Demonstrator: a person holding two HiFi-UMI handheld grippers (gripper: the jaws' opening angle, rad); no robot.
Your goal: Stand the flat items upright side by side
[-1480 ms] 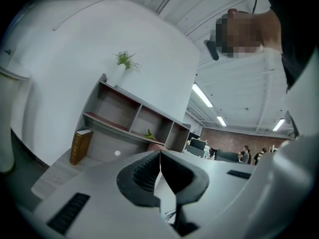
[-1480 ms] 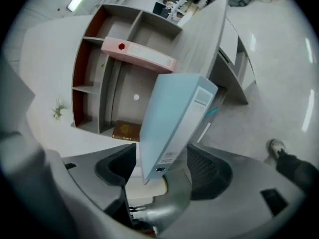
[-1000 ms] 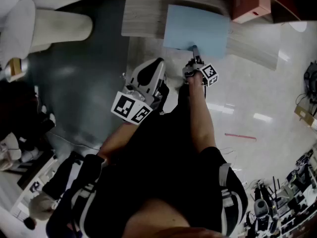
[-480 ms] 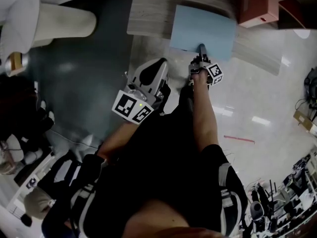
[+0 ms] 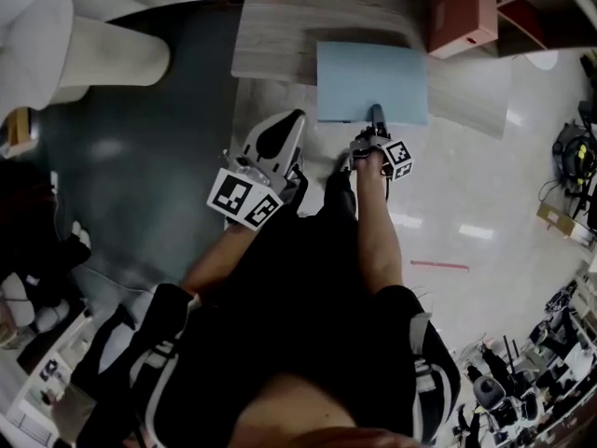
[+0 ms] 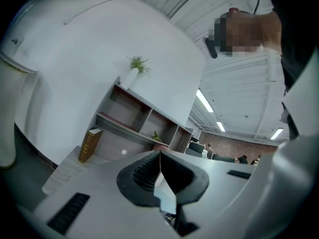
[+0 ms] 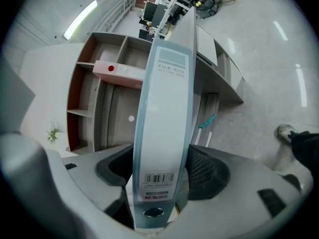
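Tabletop (image 5: 275,35) bears file box (image 5: 371,80), edge hidden between closing right tongs (image 5: 376,113); left tongs (image 6: 160,157) closed, empty.

Low wood-grain table (image 5: 280,45) carries a light blue file box (image 5: 371,82) lying flat, its near edge out past the table's front edge. Also on it: a salmon-red box (image 5: 464,17) at the far right corner and a brown book (image 6: 90,144) upright near the far left. Table sits on glossy pale floor (image 5: 485,185), with a dark teal floor area (image 5: 140,157) to its left and a thin red strip (image 5: 438,265) lying on the pale part.
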